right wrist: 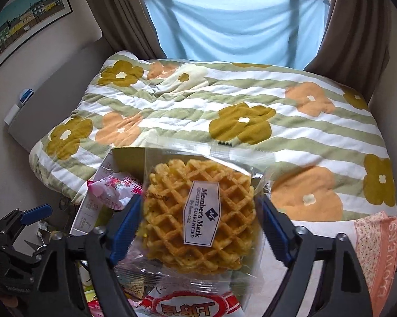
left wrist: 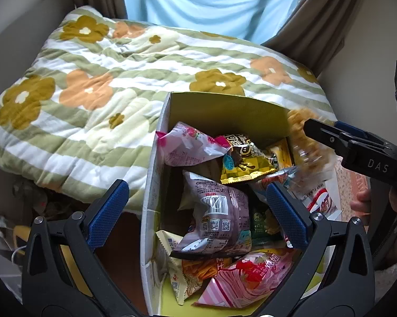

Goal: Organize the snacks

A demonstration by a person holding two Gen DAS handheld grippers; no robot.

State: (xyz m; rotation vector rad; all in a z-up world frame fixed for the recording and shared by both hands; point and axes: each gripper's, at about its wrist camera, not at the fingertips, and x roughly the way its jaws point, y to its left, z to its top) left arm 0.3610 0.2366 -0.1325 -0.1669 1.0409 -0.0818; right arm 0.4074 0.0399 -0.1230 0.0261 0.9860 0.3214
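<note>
Snacks fill the cardboard box (left wrist: 156, 185): pink, mauve and gold packets lie jumbled between and ahead of the left gripper (left wrist: 198, 215), whose fingers are spread wide and hold nothing. Between the right gripper's (right wrist: 198, 224) fingers sits a wrapped waffle (right wrist: 198, 216), golden and gridded under clear film, with a white label; the blue pads (right wrist: 124, 227) pinch its sides. Only the right view reads that label; only the left view looks down into the box, with the waffle blurred at its far right rim.

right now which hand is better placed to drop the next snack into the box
Right. The right gripper holds the clear-wrapped waffle at the yellow-lined cardboard box; the left gripper is open and empty above it.
</note>
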